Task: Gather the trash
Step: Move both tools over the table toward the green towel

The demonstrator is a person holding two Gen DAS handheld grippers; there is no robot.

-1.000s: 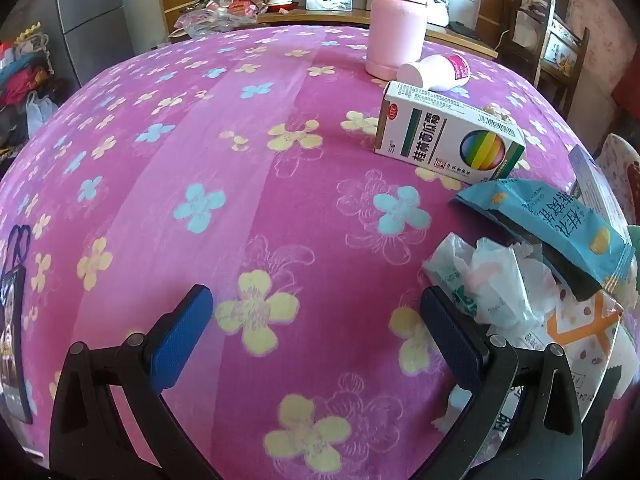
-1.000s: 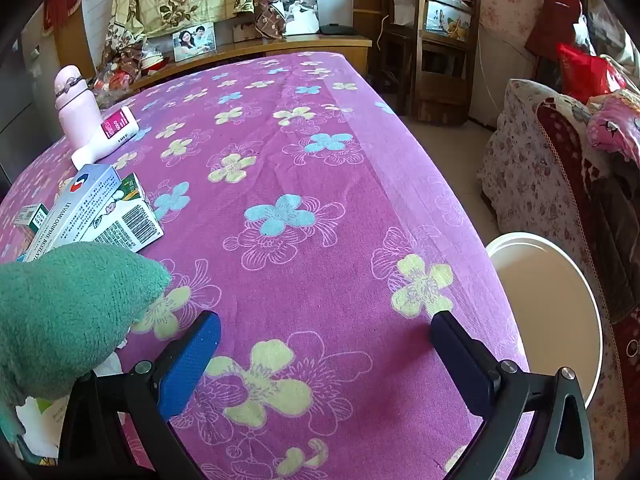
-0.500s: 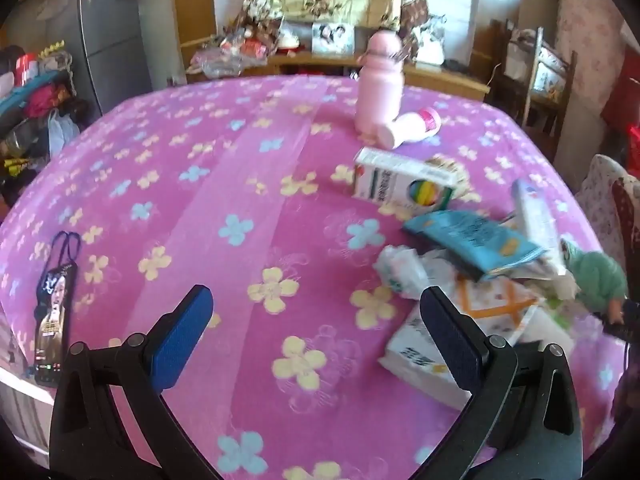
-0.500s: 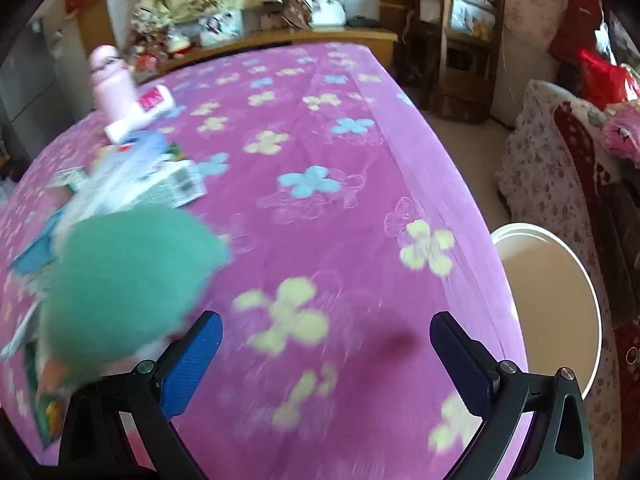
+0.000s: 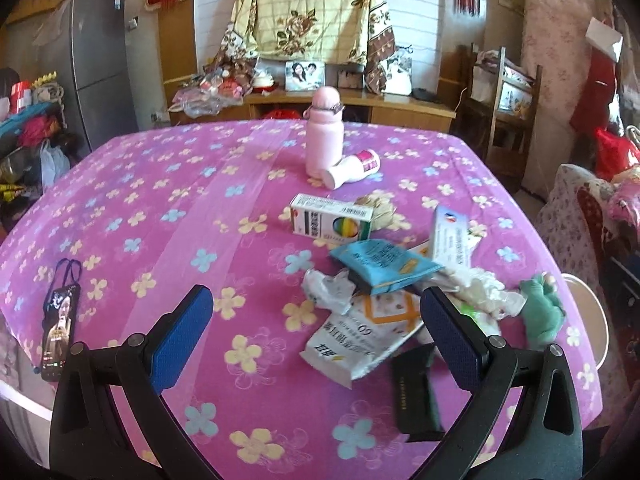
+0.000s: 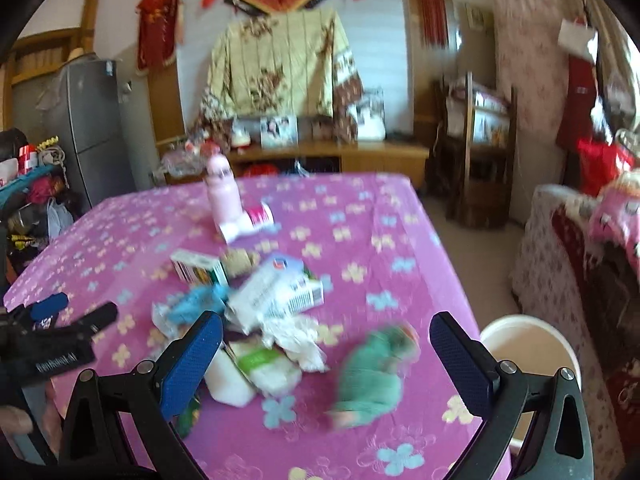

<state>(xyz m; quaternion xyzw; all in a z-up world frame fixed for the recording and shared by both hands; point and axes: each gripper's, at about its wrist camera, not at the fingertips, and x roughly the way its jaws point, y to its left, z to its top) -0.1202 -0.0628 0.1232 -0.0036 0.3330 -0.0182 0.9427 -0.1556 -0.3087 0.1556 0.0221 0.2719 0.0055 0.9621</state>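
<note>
Both tongs are held raised above the bench [image 5: 120,200], spread wide and empty: left tongs [image 5: 316,328], right tongs [image 6: 326,354]. The trash is seen heaped right of centre on the flowered cloth, none of it gripped. In the heap are noted a blue packet [image 5: 384,264], a crumpled tissue [image 5: 328,290], a white pouch [image 5: 360,340], a tall white carton [image 5: 450,240] and a small box [image 5: 330,222] at the far edge. A green toy [image 5: 542,314] lies just beside the heap, toward the right edge; whether it counts as trash cannot be told. A pink bottle [image 5: 324,136] stands farther back with a small white jar [image 5: 352,168] lying against its base. A phone [image 5: 58,334] lies well apart at the left edge. A white bin [image 6: 528,354] is seen below the right edge of the bench, its opening facing up; no contents are visible in it from this angle. Judged progress: collection not started or barely so, since the whole heap remains on the bench. Remaining: each piece to be gripped and carried to the bin. The right view is blurred, so fine detail is taken from the left view.
</note>
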